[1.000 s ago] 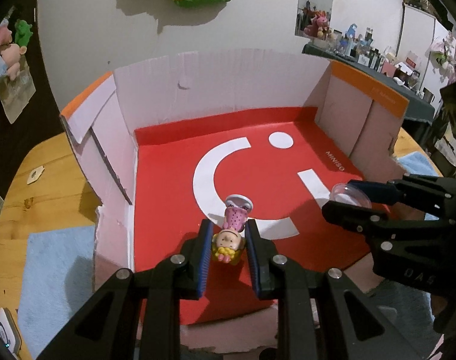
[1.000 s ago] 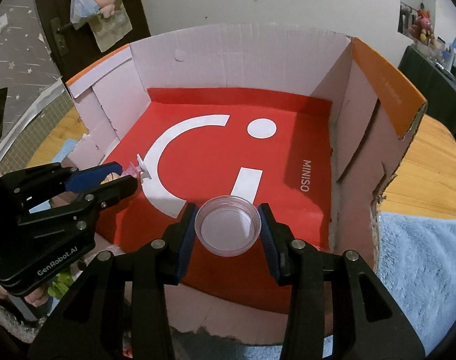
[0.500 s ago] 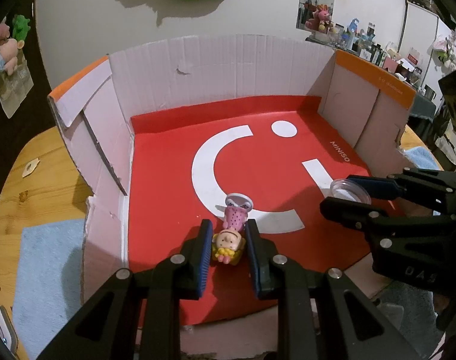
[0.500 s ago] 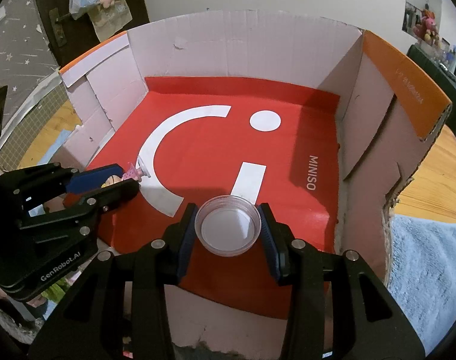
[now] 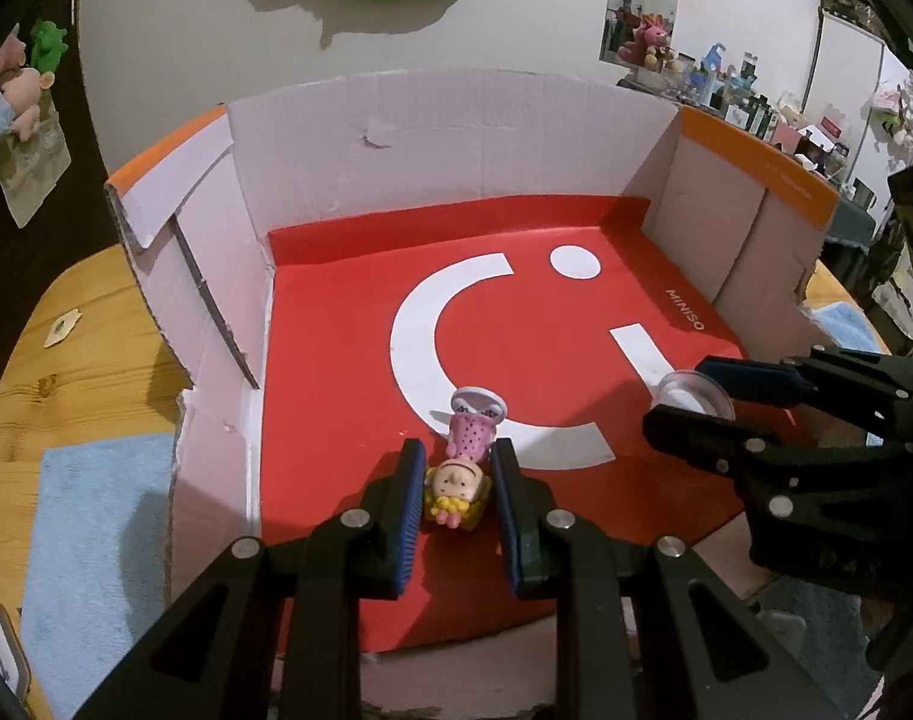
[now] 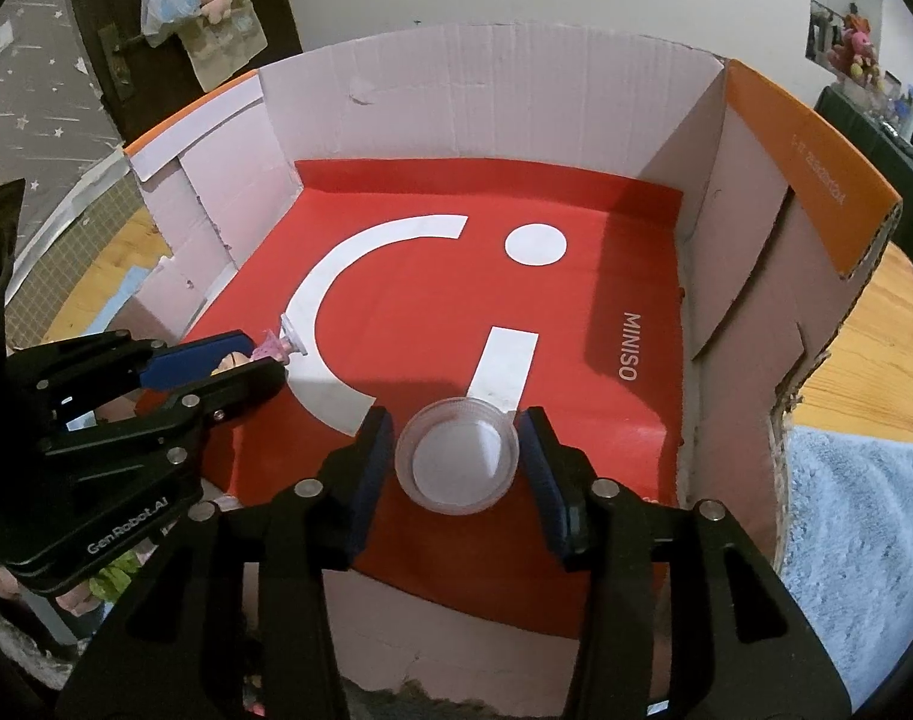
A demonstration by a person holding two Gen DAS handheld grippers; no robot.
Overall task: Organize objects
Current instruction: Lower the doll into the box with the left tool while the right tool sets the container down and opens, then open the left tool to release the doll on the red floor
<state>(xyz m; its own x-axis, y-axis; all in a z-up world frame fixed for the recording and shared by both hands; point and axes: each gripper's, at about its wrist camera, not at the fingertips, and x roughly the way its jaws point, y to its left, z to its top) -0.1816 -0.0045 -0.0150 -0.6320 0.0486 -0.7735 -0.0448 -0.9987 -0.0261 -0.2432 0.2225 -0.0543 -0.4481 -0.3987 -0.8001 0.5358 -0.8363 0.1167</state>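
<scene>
The left gripper (image 5: pixel 456 483) is clamped on a small doll (image 5: pixel 459 480). Its blue pads press the doll's head from both sides. The doll hangs upside down: yellow hair nearest the camera, pink spotted dress beyond, and a round pale base (image 5: pixel 479 403) farthest away, over the white arc printed on the red floor of the box.

The right gripper (image 6: pixel 456 459) has its jaws opening around a shallow clear dish (image 6: pixel 456 456). A sliver of gap shows on each side between the blue pads and the dish rim, so the pads no longer press it. The dish sits mouth up, low over the red floor, close to the box's near edge, just by the lower end of a white printed bar. From the left camera the right gripper (image 5: pixel 690 399) appears at the right, with the dish (image 5: pixel 693 396) between its fingers.

Both grippers point down into a wide, open cardboard box (image 5: pixel 456 120). Its walls are pale inside, and its side flaps have orange edges. The floor is red with a white arc, dot and bar, and the word MINISO.

The box stands on a wooden table (image 5: pixel 48 396). A blue cloth (image 5: pixel 96 528) lies on the table left of the box, and another blue cloth (image 6: pixel 858 510) lies to its right.
</scene>
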